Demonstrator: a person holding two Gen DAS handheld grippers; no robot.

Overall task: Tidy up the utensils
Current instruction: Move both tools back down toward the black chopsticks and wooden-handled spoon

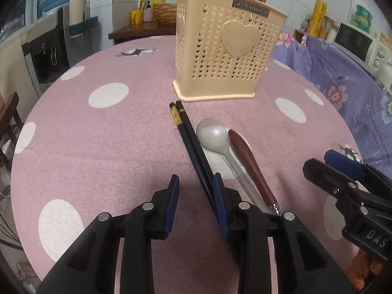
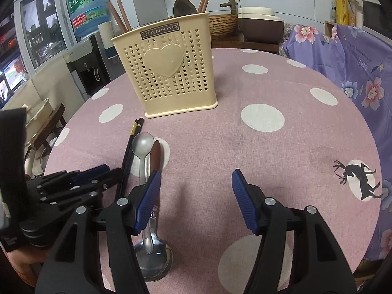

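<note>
Your left gripper (image 1: 196, 186) hung low over the round table (image 1: 110, 134), jaws parted with nothing clamped; the black chopsticks (image 1: 188, 134) ran just along the inner face of its right pad (image 1: 218, 196), and whether they touched it I could not tell. Your right gripper (image 2: 196, 191) stood wide and empty, its left pad (image 2: 149, 196) above the wooden-handled ladle (image 2: 155, 156), whose steel bowl lay at the near edge. Between chopsticks and ladle lay the silver spoon (image 1: 213, 134), bowl pointing far. Beyond them the cream utensil holder (image 1: 220, 49) stood upright, with wooden handles rising out of it. The cloth was pink with white dots and a black deer print (image 2: 355, 176). Around you: a water dispenser (image 1: 49, 49) with its blue bottle at far left, a microwave (image 1: 355, 41) at far right, and purple flowered fabric (image 2: 355, 73) draped along the table's right side.
</note>
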